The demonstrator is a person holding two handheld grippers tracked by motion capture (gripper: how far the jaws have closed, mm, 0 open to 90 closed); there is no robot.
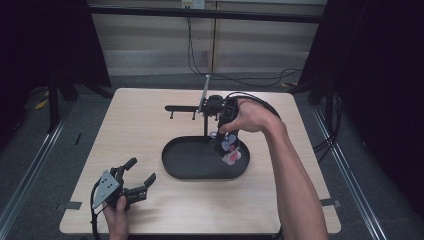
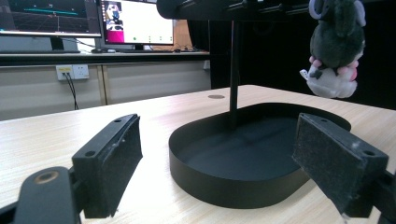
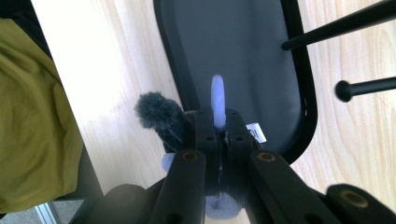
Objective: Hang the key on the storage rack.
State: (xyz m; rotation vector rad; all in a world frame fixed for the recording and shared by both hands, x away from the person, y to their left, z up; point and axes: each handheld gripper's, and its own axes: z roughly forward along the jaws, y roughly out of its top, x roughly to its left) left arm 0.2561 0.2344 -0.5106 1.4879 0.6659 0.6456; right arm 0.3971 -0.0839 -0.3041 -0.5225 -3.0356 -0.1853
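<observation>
Your right gripper (image 1: 226, 131) has its jaws clamped together on the small loop (image 3: 217, 100) at the top of a grey plush toy (image 1: 229, 149), which hangs below it over the right end of the black tray (image 1: 175, 167). The stand (image 1: 204, 114) rises from the tray, its arm carrying short pegs just beside your hand. If the aim is to hang the toy, which looks likely, keep the grip on the lower part of the loop so the open top stays free, line that opening up with a peg tip (image 3: 343, 90), and slide it on level, not dropping it. Let the toy stop swinging first.

Your left gripper (image 1: 131, 186) rests low near the front left of the table (image 1: 135, 125) with its jaws wide apart and nothing between them, pointed at the tray; use it to steady the tray if the stand wobbles.

The table is pale wood grain. Beyond it are monitors (image 2: 88, 21) on a bench, wall sockets and dark curtains.
</observation>
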